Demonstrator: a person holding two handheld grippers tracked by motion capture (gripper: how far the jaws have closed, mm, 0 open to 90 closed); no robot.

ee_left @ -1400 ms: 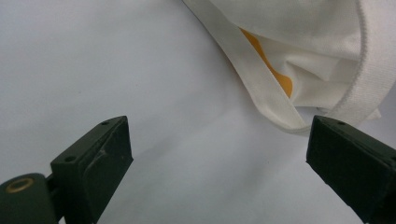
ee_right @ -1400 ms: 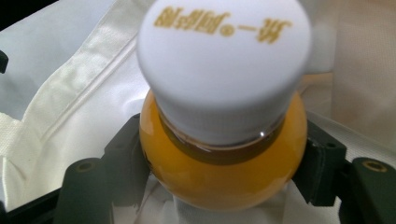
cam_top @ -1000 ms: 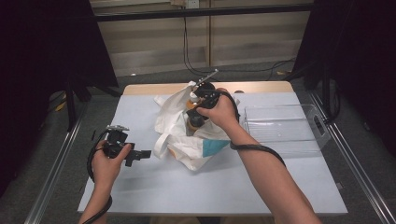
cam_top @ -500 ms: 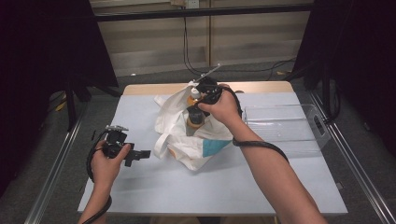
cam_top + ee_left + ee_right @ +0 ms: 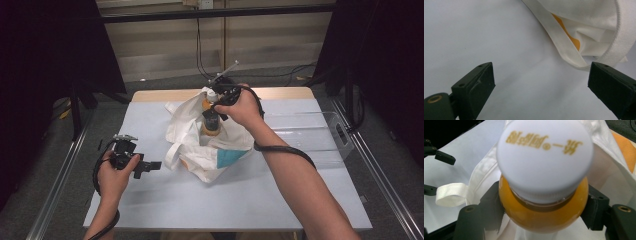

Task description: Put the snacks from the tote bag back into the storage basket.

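— One bottle [image 5: 544, 192] of orange drink is what we have in hand, white cap [image 5: 545, 157] toward the lens in the right gripper view. Our right gripper [image 5: 544, 212] is clamped on its shoulder just under the cap, one black jaw on each side of the orange body.

— Where does that put it in the high view?

— Upper middle of the frame. We see the bottle [image 5: 210, 120] upright over the mouth of the white cloth bag [image 5: 200, 145], with our right gripper [image 5: 222, 97] and hand on top of it. Its lower part sits among the bag's folds; we cannot tell whether it rests on anything.

— So how far along are we?

— We judge it about midway: the bottle is gripped and at the bag's opening, but whether it is going in or coming out we cannot tell. Either way, what is left is to finish that move and let go.

— And our other hand?

— Our left gripper [image 5: 145, 166] is at lower left, well apart from the bottle, jaws spread wide over bare table [image 5: 499, 50] and holding nothing. In the left gripper view the bag's strap [image 5: 564, 47] lies just beyond the jaws, at upper right. A clear plastic bin [image 5: 320, 135] stands at right, beside the bag.
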